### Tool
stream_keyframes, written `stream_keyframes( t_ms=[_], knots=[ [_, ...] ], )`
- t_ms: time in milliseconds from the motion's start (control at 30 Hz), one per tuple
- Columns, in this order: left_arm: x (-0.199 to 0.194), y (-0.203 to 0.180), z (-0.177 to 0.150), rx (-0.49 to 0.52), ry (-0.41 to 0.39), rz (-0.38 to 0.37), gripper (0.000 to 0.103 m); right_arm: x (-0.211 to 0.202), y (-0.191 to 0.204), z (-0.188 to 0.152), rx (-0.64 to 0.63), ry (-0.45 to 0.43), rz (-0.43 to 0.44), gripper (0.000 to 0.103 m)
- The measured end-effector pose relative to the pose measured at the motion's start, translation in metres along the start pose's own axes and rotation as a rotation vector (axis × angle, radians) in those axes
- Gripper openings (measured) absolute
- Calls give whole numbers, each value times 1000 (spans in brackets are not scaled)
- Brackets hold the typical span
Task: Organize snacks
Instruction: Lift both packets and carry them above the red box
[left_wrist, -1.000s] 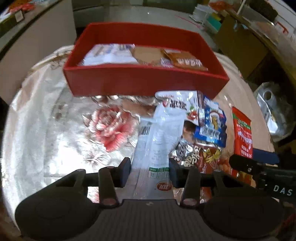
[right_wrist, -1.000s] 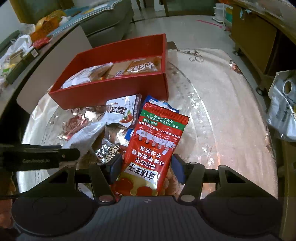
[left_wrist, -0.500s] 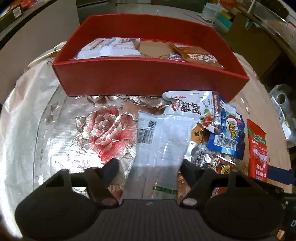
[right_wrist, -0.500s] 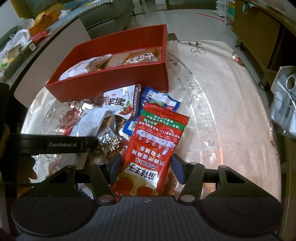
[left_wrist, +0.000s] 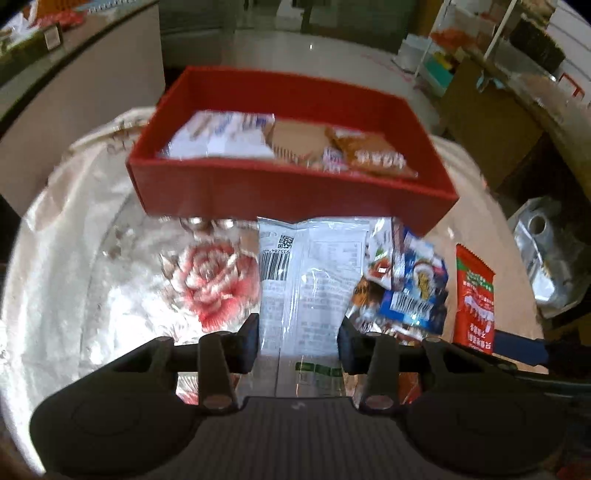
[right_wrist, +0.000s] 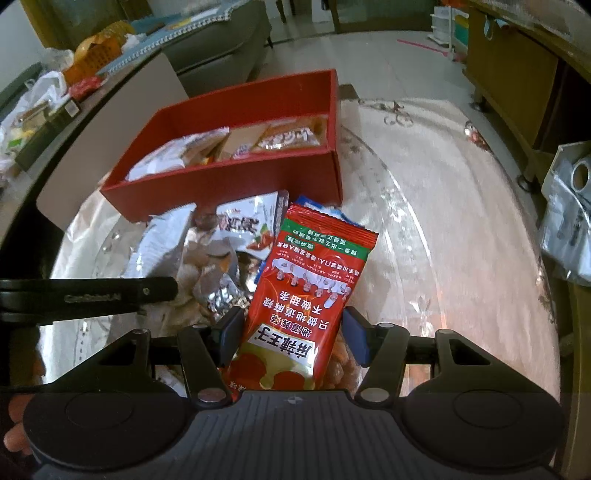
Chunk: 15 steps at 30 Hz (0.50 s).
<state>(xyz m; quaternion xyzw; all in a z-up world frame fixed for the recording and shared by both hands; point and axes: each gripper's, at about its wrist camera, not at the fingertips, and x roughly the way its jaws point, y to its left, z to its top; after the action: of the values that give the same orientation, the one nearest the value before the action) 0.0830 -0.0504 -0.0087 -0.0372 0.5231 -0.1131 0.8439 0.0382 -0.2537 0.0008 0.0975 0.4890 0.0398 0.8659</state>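
Left wrist view shows your left gripper (left_wrist: 298, 338), whose jaws have just been closing, clamped on the white packet (left_wrist: 308, 280), which sticks out toward the red box (left_wrist: 291, 192) at twelve o'clock, with the loose snack pile (left_wrist: 406, 291) at two o'clock on the flowered tablecloth (left_wrist: 110, 266). In the right wrist view your right gripper (right_wrist: 291, 336) is clenched on the red packet (right_wrist: 310, 295), printed side up. There the red box (right_wrist: 229, 184) sits at eleven o'clock, already holding several snacks (right_wrist: 221, 147).
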Motion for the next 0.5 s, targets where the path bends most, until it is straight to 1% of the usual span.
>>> stream_keyframes(
  t_ms=[167,333,500],
  knots=[
    [-14,-5,3,21,-65,27,36,-8,6,7,-10,-37,6,65],
    [-21,-1,9,14,-103,29,37,-15,14,18,-32,-80,13,65],
    [-29,1,14,14,-154,47,37,-23,18,29,-36,-120,26,65]
  ],
)
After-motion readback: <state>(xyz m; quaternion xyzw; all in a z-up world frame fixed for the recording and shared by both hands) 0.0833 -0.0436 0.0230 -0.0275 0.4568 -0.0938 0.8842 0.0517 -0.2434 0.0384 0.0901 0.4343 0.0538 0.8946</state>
